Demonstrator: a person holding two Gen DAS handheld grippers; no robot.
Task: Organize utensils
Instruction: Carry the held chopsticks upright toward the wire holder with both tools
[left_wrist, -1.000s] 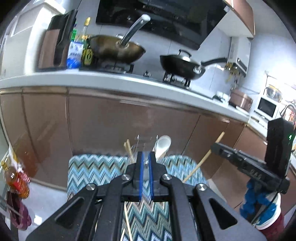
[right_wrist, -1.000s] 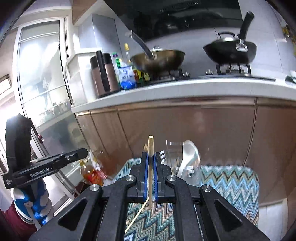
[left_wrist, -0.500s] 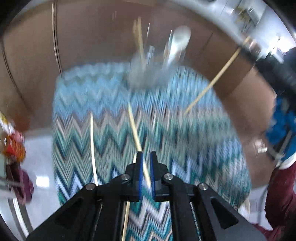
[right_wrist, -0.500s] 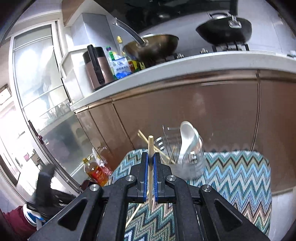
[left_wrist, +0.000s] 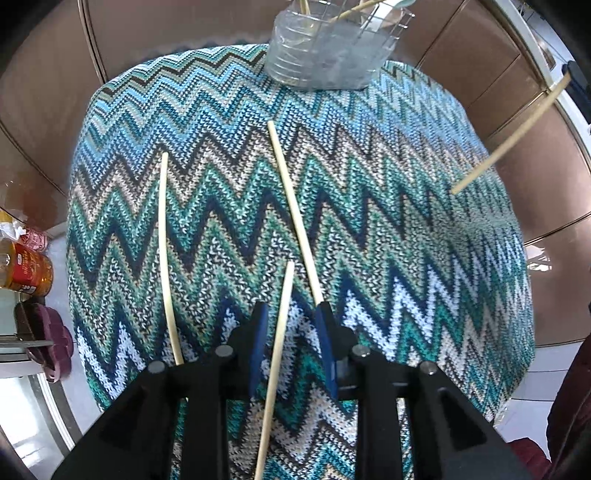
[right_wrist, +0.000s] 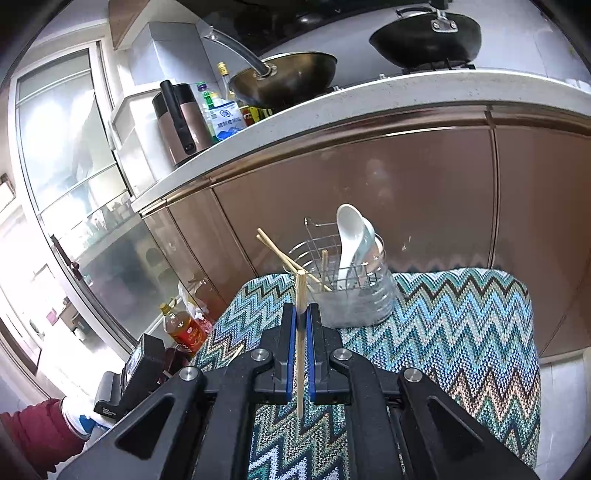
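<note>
Hovering low over zigzag-knit cloth (left_wrist: 369, 192) on desk: left claw (left_wrist: 291, 332), blue pads (left_wrist: 258, 332) spread apart, released, straddling one loose chopstick (left_wrist: 275, 365) that runs up between the pads, touching neither. Second chopstick (left_wrist: 291, 210) slanting from near right pad up toward holder; lower end passing just beside or under that pad, contact cannot be told. Third chopstick (left_wrist: 164, 258) lying well to the left, slightly bowed by lens, lower end hidden behind claw frame. All three flat on cloth.

At far edge of cloth: clear ribbed holder (left_wrist: 325, 55) with wire basket inside, chopstick ends poking out of top.

Right claw (right_wrist: 302, 332) raised above near-left part of cloth (right_wrist: 461, 325), pads clenched on a single chopstick (right_wrist: 301, 295), held upright, tip above pads, tail hanging below them. Same chopstick seen from left view as slanted stick (left_wrist: 509, 136) at right, in mid-air over cloth edge.

Holder (right_wrist: 354, 291) beyond right claw, apart from it; white spoon (right_wrist: 351, 236) standing in it, bowl up; two chopsticks (right_wrist: 280, 254) leaning out to the left.

Behind: brown cabinet fronts (right_wrist: 369, 192), wok (right_wrist: 284, 77) and black pan (right_wrist: 424, 37) on stove above. Oil bottle (right_wrist: 184, 325) on floor left of desk.
</note>
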